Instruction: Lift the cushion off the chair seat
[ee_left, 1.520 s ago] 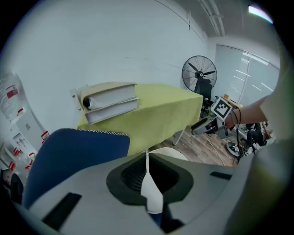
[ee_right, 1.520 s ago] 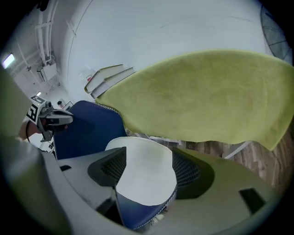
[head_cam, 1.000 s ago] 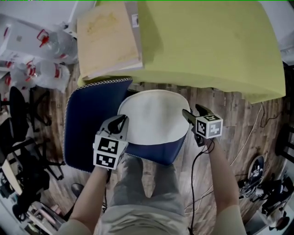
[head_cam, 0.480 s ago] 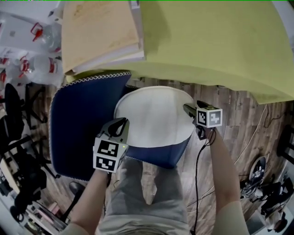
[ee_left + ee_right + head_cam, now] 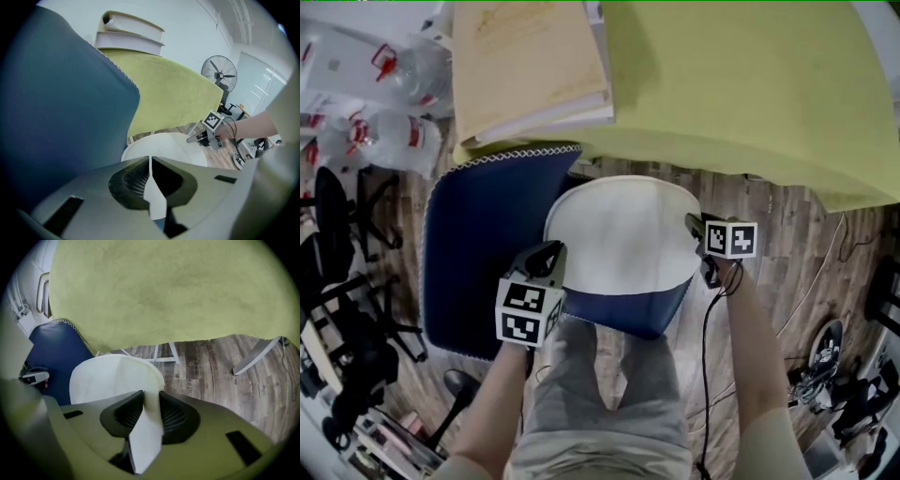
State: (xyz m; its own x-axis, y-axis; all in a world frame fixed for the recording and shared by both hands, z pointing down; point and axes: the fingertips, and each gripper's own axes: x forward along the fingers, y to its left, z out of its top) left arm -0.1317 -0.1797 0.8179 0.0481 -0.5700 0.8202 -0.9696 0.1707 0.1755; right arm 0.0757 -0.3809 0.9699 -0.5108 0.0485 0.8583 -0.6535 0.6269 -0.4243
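Note:
A white rounded cushion (image 5: 619, 234) lies on the dark blue chair seat (image 5: 628, 309) in front of the person's legs. My left gripper (image 5: 551, 253) is at the cushion's near left edge; in the left gripper view (image 5: 150, 161) a thin white fold of the cushion (image 5: 164, 145) is pinched between the pads. My right gripper (image 5: 694, 225) is at the cushion's right edge. In the right gripper view (image 5: 150, 397) its jaws are closing and the pads press on the cushion's white rim (image 5: 112, 376).
A large dark blue padded panel (image 5: 478, 244) with a white stitched edge stands left of the seat. Behind it is a table under a yellow-green cloth (image 5: 741, 84) with stacked books (image 5: 525, 66). Plastic bottles (image 5: 384, 131) and a black chair base (image 5: 347, 234) are at the left. A cable (image 5: 705, 375) hangs by the right arm.
Both grippers have come down to the cushion's edges. The right gripper's jaws have closed in on the rim. The cushion still lies on the seat.

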